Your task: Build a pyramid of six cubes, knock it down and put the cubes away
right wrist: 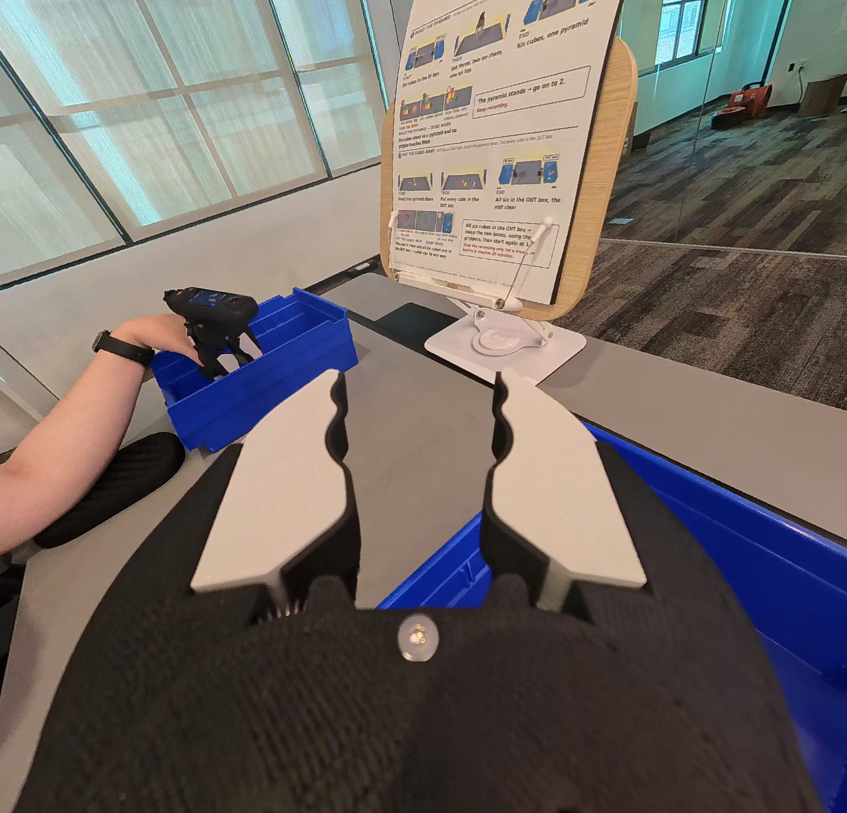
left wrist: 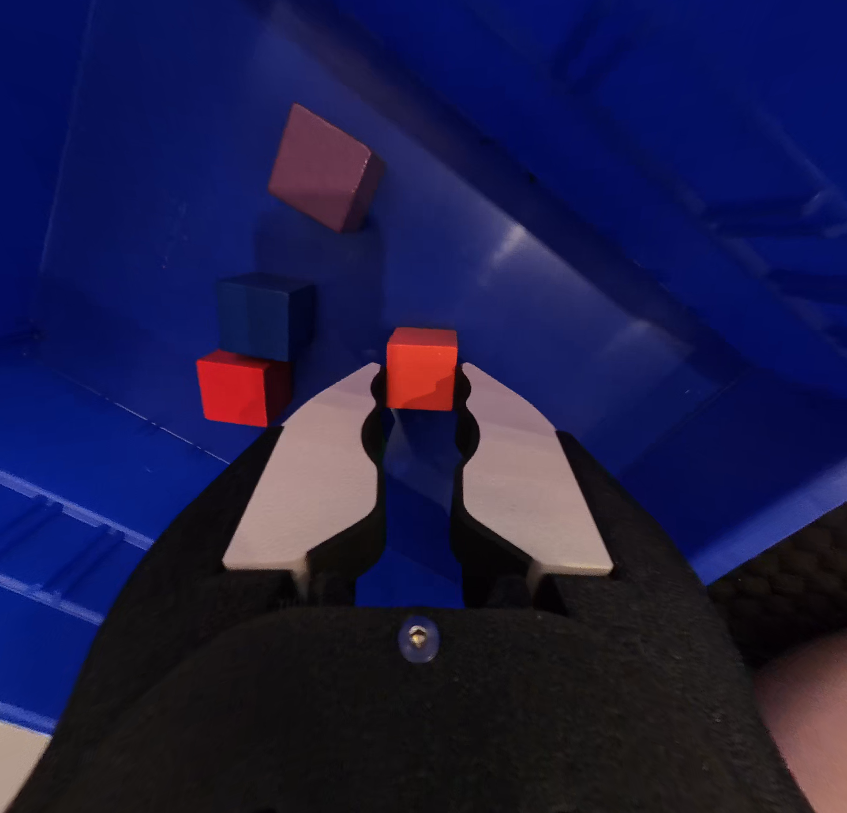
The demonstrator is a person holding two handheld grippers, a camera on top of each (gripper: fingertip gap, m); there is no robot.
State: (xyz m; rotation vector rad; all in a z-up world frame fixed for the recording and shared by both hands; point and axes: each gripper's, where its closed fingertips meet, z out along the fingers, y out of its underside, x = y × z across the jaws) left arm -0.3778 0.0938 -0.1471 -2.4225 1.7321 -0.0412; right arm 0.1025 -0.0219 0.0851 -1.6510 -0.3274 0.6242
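The left gripper (left wrist: 420, 367) reaches down into a blue box (left wrist: 596, 287), and its two grey fingers (left wrist: 321, 461) are clamped on the sides of an orange cube (left wrist: 421, 367), held at the very tips. Whether that cube rests on the box floor or hangs just above it cannot be told. To the left of the fingers, a red cube (left wrist: 238, 387) sits on the floor of the box with a dark blue cube (left wrist: 261, 316) touching it just behind. Farther back, apart from those two, a purple cube (left wrist: 325, 167) lies turned at an angle. A strip of black woven material shows past the box rim at the lower right.

In the right wrist view, the right gripper (right wrist: 418, 383) hovers over a grey table (right wrist: 412, 447) with its fingers (right wrist: 545, 479) spread wide and nothing between them. Just below and to the right of it lies the edge of a second blue box (right wrist: 733, 562). Across the table to the left stands the first blue box (right wrist: 256, 401), where a person's hand (right wrist: 156, 335), with a black band on the wrist, holds the left gripper (right wrist: 238, 355) dipped inside. The forearm lies over a black padded rest (right wrist: 114, 484). At the back of the table, an instruction sheet (right wrist: 495, 126) leans on a wooden board with a white stand (right wrist: 504, 342). Large windows (right wrist: 160, 103) fill the wall on the left.
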